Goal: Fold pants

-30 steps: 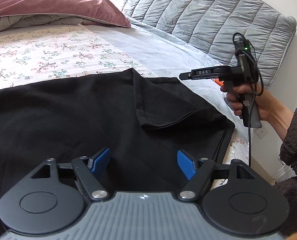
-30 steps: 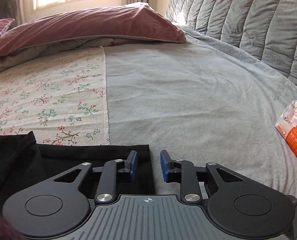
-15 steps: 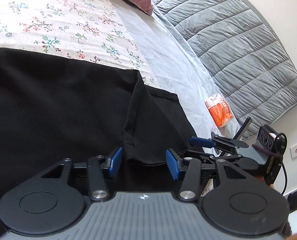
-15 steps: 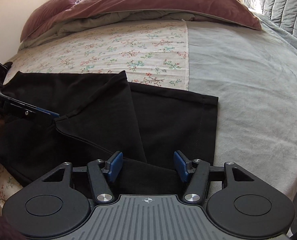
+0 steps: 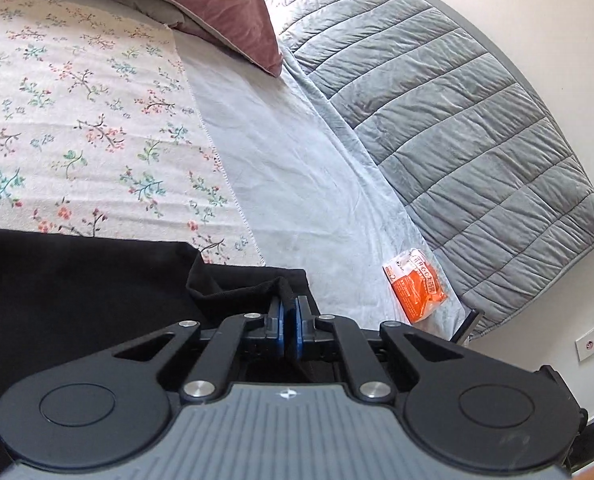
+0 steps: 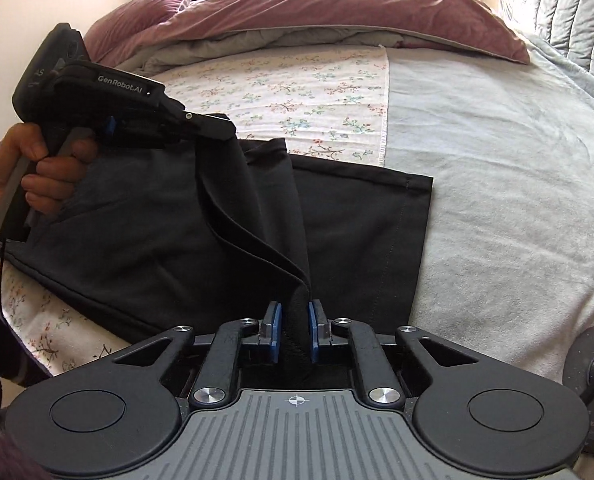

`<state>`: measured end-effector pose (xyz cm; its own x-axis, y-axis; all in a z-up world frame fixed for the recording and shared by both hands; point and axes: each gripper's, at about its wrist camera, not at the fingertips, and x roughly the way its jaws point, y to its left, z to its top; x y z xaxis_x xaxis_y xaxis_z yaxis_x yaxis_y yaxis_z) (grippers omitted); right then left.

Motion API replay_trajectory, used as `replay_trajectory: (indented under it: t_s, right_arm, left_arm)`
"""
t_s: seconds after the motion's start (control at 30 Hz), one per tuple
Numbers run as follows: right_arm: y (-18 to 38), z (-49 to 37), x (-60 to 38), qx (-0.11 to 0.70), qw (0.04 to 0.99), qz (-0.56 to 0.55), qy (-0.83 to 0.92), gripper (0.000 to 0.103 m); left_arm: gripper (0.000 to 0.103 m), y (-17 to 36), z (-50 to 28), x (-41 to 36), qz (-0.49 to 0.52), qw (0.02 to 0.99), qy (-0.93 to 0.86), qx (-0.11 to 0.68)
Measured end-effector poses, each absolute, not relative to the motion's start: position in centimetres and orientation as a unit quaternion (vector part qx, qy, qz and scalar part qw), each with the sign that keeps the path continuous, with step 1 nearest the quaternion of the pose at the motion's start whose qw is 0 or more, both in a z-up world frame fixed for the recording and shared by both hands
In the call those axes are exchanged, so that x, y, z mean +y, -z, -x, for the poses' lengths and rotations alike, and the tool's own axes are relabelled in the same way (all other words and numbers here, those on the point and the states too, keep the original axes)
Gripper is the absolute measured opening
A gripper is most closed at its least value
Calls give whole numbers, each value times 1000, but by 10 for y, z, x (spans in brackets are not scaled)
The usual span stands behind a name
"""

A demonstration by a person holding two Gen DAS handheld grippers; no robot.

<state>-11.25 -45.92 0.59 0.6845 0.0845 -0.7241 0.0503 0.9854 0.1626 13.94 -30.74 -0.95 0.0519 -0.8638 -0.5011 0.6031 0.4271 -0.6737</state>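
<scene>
Two grippers of mine have just closed on the pants (image 6: 169, 216), which lie on the bed (image 6: 517, 184). The left gripper (image 5: 288, 305) pinches a raised edge; the right gripper (image 6: 294, 312) clamps a fold.

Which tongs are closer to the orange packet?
Right. The orange packet lies right of the pants; the right tongs pinch the hem nearest it, the left tongs pinch further left.

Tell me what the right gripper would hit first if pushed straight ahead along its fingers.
Likely the black pants spread right ahead of the right gripper, which is already shut on a fold of them; past their hem, the grey sheet. Depth is uncertain.
</scene>
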Motion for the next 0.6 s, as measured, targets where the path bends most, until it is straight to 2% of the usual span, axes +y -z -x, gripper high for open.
replay_trajectory:
  t_s: [0.1,0.27,0.47,0.53,0.57,0.6]
  right_arm:
    - [-21,123,-456,386,917,-89,34,5]
    - [-36,141,-464,373,910,-134,124,4]
    - [-22,145,-477,395,886,-178,168,4]
    - [-17,141,-479,402,880,-177,180,5]
    - [-14,140,-480,405,877,-177,187,14]
    - [-13,139,-480,406,875,-174,199,16]
  left_arm:
    - [15,-2,-141,-334,124,715,523,447]
    - [15,-8,-142,-387,91,707,533,457]
    - [15,16,-127,-447,17,708,521,476]
    - [15,30,-127,-459,-7,713,511,481]
    - [16,35,-127,-461,-11,713,510,481]
    - [21,39,-130,-461,-4,711,507,487]
